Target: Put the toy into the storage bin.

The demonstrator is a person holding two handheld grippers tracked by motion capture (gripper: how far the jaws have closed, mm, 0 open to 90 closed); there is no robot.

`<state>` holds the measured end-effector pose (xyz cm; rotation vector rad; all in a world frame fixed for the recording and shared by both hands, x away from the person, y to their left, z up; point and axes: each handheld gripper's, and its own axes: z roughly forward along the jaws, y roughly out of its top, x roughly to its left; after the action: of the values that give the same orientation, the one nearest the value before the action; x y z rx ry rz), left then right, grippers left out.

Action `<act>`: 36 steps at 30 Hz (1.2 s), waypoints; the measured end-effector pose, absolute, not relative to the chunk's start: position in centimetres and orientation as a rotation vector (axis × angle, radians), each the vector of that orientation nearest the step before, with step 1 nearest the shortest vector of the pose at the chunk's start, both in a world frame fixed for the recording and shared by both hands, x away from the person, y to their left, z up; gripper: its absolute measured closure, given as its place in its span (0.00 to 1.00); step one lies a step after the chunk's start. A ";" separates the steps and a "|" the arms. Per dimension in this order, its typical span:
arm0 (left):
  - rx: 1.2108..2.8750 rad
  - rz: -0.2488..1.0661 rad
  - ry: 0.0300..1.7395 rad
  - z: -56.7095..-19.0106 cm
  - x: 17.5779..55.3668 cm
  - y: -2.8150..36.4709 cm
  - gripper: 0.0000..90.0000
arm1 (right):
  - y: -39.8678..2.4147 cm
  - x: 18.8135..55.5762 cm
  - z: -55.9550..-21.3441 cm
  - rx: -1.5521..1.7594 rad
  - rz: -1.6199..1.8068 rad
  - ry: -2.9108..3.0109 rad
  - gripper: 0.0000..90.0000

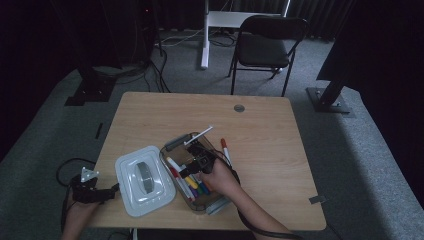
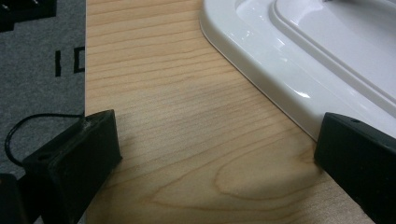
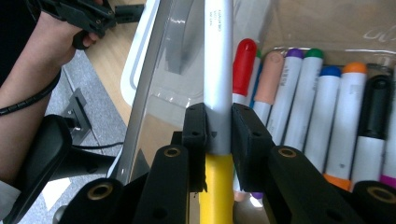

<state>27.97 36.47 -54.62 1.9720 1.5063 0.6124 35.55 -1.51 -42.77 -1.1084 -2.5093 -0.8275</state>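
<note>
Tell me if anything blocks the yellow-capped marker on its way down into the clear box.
Nothing visible does. The right hand-held gripper is shut on the marker above the box, whose lid lies off to the side on the table. The other markers lie beside it, leaving a gap along the wall.

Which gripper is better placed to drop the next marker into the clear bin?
Right. The right gripper is shut on the yellow-capped marker above the clear bin of markers. The left gripper stands open at the table edge, beside the white lid.
</note>
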 end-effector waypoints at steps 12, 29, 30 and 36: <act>1.969 0.609 1.508 -54.6 28.0 36.4 0.01 | 0.1 35.6 -45.1 -1.082 -0.699 -2.519 0.85; 1.969 0.609 1.508 -54.6 28.0 36.4 0.01 | -0.2 35.6 -45.1 -1.051 -0.652 -2.559 0.78; 1.969 0.609 1.508 -54.6 28.0 36.4 0.01 | -0.4 35.6 -45.0 -1.057 -0.657 -2.561 0.78; 1.970 0.610 1.507 -54.6 28.0 36.5 0.01 | -2.9 35.4 -42.5 -1.071 -0.761 -2.567 0.76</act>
<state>27.97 36.45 -54.63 1.9699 1.5072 0.6102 35.45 -2.94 -42.50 -1.0710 -2.5666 -0.7612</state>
